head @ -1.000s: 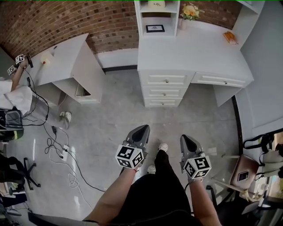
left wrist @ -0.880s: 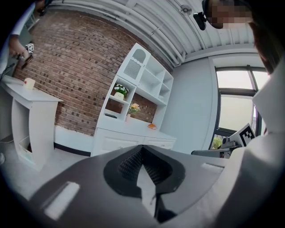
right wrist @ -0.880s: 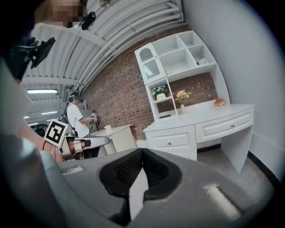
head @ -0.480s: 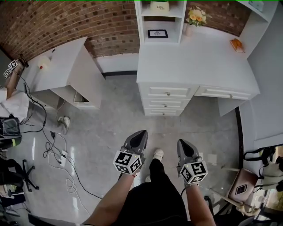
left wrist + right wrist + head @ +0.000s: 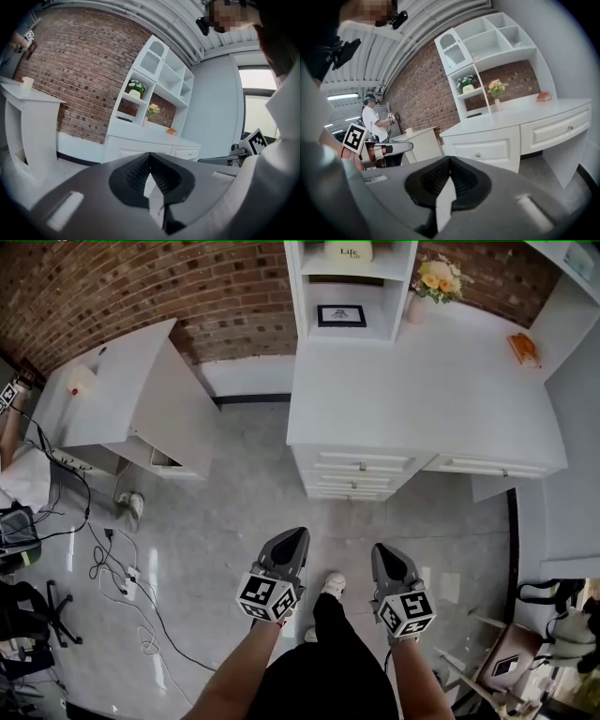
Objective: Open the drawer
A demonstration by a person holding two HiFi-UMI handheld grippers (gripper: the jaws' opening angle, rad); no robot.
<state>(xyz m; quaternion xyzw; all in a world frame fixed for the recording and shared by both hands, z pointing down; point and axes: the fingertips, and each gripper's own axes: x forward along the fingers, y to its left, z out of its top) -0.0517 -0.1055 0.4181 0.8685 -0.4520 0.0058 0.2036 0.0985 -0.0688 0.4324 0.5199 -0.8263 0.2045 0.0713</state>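
A white desk (image 5: 412,381) stands ahead, with a stack of three shut drawers (image 5: 361,476) under its left part and one shut drawer (image 5: 487,468) to the right. In the right gripper view the top drawer (image 5: 487,149) shows a small round knob. My left gripper (image 5: 298,534) and right gripper (image 5: 382,550) hover side by side over the floor, well short of the desk, pointing at it. Both are shut with nothing between their jaws, as seen at the left gripper (image 5: 150,154) and the right gripper (image 5: 450,160).
A white side cabinet (image 5: 131,395) stands at the left against the brick wall. Cables (image 5: 112,559) trail over the floor at the left, near another person (image 5: 17,460). A chair (image 5: 506,667) sits at the lower right. On the desk are a shelf unit (image 5: 352,287), flowers (image 5: 439,277) and an orange thing (image 5: 523,348).
The person has stepped toward the desk, which now looks nearer and larger. Both grippers have come forward with the body and stay shut.
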